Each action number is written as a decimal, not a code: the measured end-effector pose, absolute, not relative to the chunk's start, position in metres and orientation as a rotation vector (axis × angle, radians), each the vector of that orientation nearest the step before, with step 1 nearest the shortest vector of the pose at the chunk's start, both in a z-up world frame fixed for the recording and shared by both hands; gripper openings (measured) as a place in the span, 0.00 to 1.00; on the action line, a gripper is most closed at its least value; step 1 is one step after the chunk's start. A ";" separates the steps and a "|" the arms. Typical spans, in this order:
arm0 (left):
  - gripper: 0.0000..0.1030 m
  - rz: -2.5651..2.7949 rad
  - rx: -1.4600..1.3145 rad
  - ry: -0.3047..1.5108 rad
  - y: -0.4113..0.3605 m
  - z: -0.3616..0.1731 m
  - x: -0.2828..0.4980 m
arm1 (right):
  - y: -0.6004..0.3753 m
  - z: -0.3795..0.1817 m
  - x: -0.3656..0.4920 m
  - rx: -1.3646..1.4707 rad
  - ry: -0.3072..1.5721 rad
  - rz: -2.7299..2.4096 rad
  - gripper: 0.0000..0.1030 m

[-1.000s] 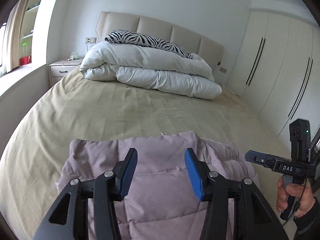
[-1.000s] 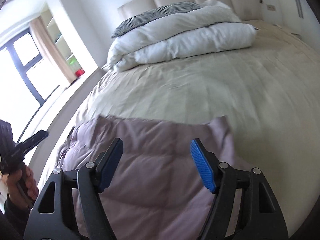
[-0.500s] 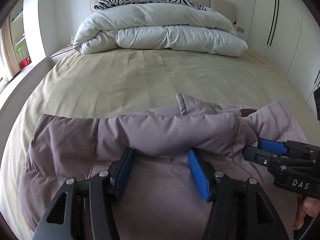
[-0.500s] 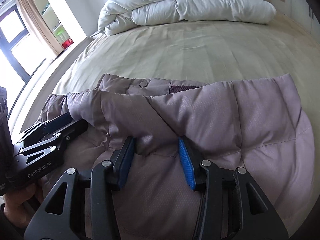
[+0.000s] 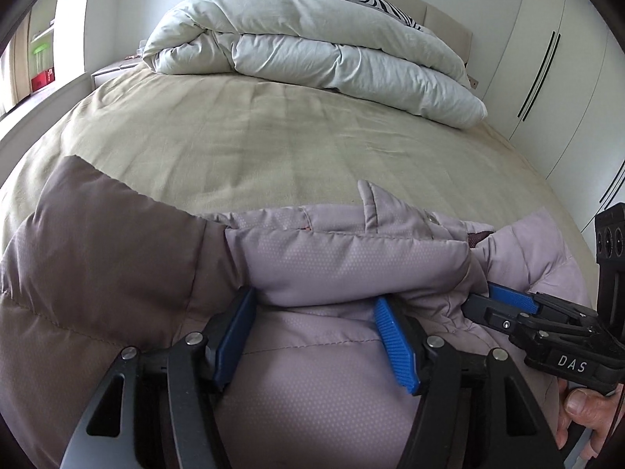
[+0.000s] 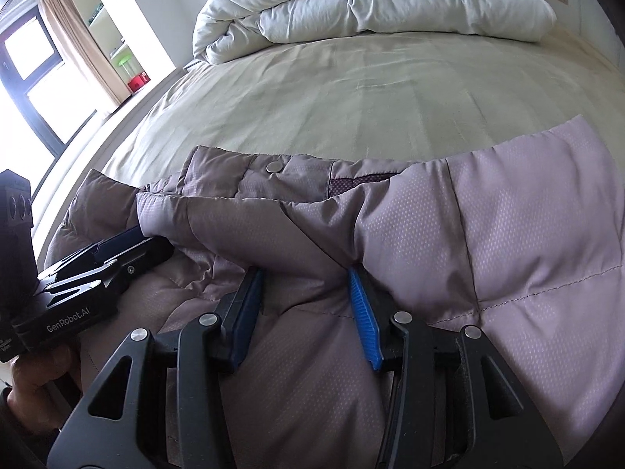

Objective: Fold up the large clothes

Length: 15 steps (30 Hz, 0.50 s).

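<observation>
Your left hand-held gripper (image 5: pixel 316 336) has its fingers spread, tips tucked under a folded-over layer of the jacket (image 5: pixel 343 258). Your right hand-held gripper (image 6: pixel 302 305) is spread likewise, just beside it. The jacket lies on the bed (image 5: pixel 273 140), well short of the folded duvet (image 5: pixel 312 51).

Left gripper (image 5: pixel 314 306) and right gripper (image 6: pixel 304 277) side by side, jaws spread wide.
</observation>
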State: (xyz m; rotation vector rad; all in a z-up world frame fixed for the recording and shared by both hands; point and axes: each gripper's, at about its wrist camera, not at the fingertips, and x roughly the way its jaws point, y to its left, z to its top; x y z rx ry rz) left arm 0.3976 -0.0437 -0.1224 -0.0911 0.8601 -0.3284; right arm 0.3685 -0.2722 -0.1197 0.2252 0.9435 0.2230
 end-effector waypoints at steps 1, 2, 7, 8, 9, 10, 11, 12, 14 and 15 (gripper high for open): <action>0.64 -0.329 -0.093 0.860 -0.043 -0.122 0.398 | -0.271 -0.120 0.369 0.220 0.940 0.221 0.42; 0.65 -0.329 -0.093 0.861 -0.044 -0.122 0.397 | -0.270 -0.121 0.367 0.217 0.937 0.219 0.42; 0.65 -0.314 -0.074 0.858 -0.047 -0.123 0.397 | -0.268 -0.121 0.365 0.204 0.932 0.213 0.42; 0.65 -0.311 -0.071 0.858 -0.047 -0.123 0.397 | -0.267 -0.121 0.365 0.196 0.930 0.209 0.42; 0.65 -0.309 -0.068 0.858 -0.047 -0.123 0.397 | -0.266 -0.121 0.363 0.189 0.928 0.204 0.42; 0.65 -0.306 -0.065 0.859 -0.048 -0.123 0.397 | -0.266 -0.122 0.364 0.183 0.926 0.201 0.42; 0.65 -0.304 -0.063 0.859 -0.049 -0.123 0.397 | -0.265 -0.122 0.363 0.179 0.924 0.198 0.42; 0.65 -0.303 -0.061 0.860 -0.049 -0.123 0.397 | -0.264 -0.122 0.363 0.177 0.922 0.196 0.42; 0.66 -0.300 -0.059 0.861 -0.050 -0.123 0.397 | -0.264 -0.122 0.363 0.178 0.923 0.197 0.42; 0.66 -0.300 -0.059 0.861 -0.050 -0.123 0.397 | -0.264 -0.122 0.363 0.179 0.923 0.198 0.42</action>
